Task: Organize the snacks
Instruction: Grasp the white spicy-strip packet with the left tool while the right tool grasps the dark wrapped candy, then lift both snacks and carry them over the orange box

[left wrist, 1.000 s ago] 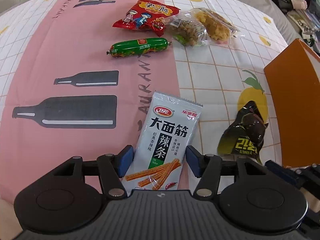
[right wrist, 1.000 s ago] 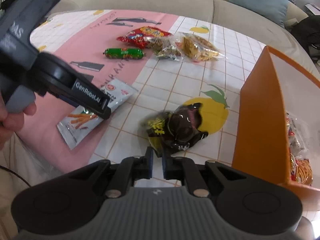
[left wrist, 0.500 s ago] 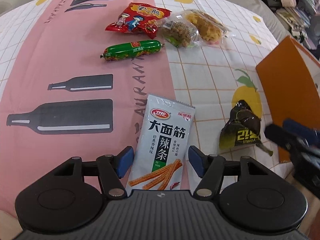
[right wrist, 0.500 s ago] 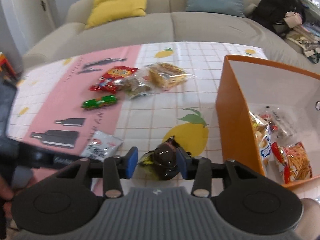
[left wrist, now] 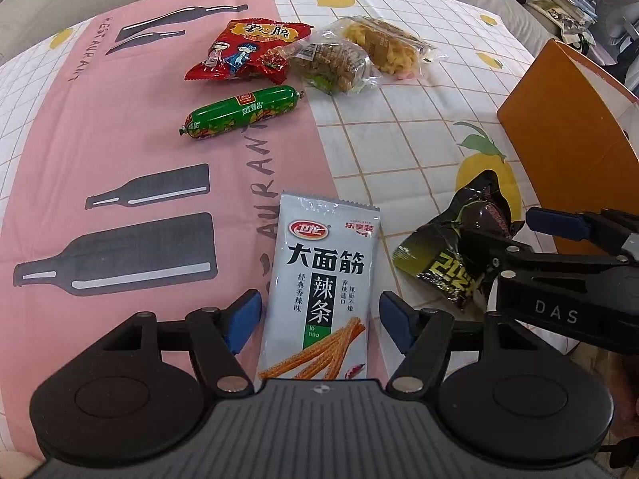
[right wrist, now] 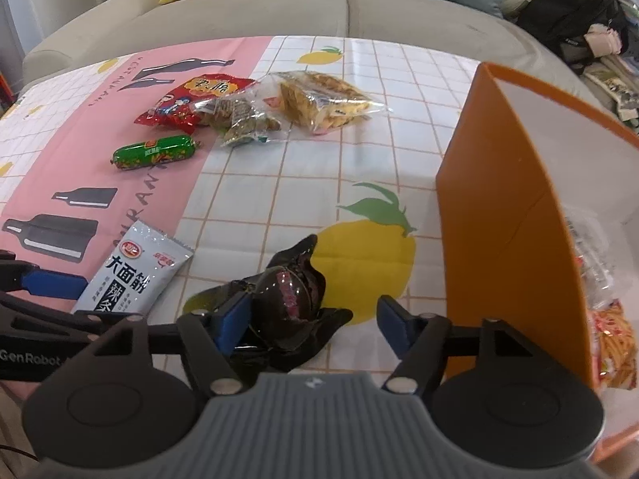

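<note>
Your left gripper [left wrist: 319, 319] points down at the tablecloth [left wrist: 120, 139] with its jaws spread; they have just been widening. The white spicy-strip packet [left wrist: 323, 279] lies flat between the 2 blue pads, with a gap on each side, so nothing is pinched.

Your right gripper [right wrist: 315, 323] is also spread, its jaws having just been opening. The black crumpled snack pack [right wrist: 287, 299] sits on the cloth between them; the left pad looks right against the wrapper, the right pad stands clear of it.

That black pack rests at the near edge of the printed lemon [right wrist: 371, 255], just left of the orange box [right wrist: 499, 219]. Inside the box, at its near right, you can see at least 1 orange-red snack bag [right wrist: 611, 347].

At the far side of the cloth lie 4 more snacks: a green sausage [left wrist: 243, 113], a red chip bag [left wrist: 247, 50], a clear bag of brown pieces [left wrist: 331, 64] and a clear bag of yellow pastry [left wrist: 387, 46], the last 3 touching in a row.
</note>
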`<state>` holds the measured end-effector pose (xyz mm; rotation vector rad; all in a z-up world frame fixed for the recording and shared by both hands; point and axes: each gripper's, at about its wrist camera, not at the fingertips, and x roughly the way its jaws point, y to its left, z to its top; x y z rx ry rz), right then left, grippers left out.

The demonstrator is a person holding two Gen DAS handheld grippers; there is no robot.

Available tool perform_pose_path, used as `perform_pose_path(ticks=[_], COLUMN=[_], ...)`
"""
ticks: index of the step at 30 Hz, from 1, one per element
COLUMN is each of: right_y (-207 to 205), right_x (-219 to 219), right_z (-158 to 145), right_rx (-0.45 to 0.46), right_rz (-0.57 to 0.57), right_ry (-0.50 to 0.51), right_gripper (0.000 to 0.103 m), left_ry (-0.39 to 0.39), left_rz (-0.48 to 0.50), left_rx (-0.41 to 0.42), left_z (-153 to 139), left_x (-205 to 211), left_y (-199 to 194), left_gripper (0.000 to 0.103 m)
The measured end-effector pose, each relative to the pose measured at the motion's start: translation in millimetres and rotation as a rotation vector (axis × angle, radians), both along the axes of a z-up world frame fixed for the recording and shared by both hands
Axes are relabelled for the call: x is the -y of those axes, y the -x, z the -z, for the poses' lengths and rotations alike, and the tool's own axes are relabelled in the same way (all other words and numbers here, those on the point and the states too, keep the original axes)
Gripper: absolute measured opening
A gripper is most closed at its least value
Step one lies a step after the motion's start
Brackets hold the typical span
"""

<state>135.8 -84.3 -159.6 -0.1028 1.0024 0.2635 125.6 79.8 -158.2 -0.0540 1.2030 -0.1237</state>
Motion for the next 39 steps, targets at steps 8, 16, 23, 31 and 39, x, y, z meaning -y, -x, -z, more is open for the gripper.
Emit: perform_pose_path(ticks=[8, 16, 23, 31, 39], right_y=[2.0, 2.2, 7.5, 17.8, 23.2], right_x=[-6.0, -6.2, 0.7, 15.1, 52.0], right_z=[3.2, 1.5, -19.0, -53.7, -103.3], right_rx=[0.012, 0.003, 0.041, 0.091, 0.145], right_rz=[-0.036, -0.026, -0.019, -0.015, 0.031], right_ry=[-0.043, -0.053, -0.087, -0.144, -0.21], right_gripper=[0.049, 0.045, 0.045, 0.045, 0.045], left_ry=[-0.036, -0.088, 0.0, 0.077, 0.181], left_rz=[0.04, 0.068, -0.014, -0.035, 0.017], left_rx=[0.03, 0.067, 0.093, 0.145, 0.213], left_z=[2.4, 1.8, -13.4, -60.4, -112.7], left_x=[6.2, 12.0, 0.0, 7.4, 38.1], left_y=[0.8, 6.5, 11.1, 11.5, 3.6], left_gripper=[0.076, 0.057, 0.055, 0.055, 0.054])
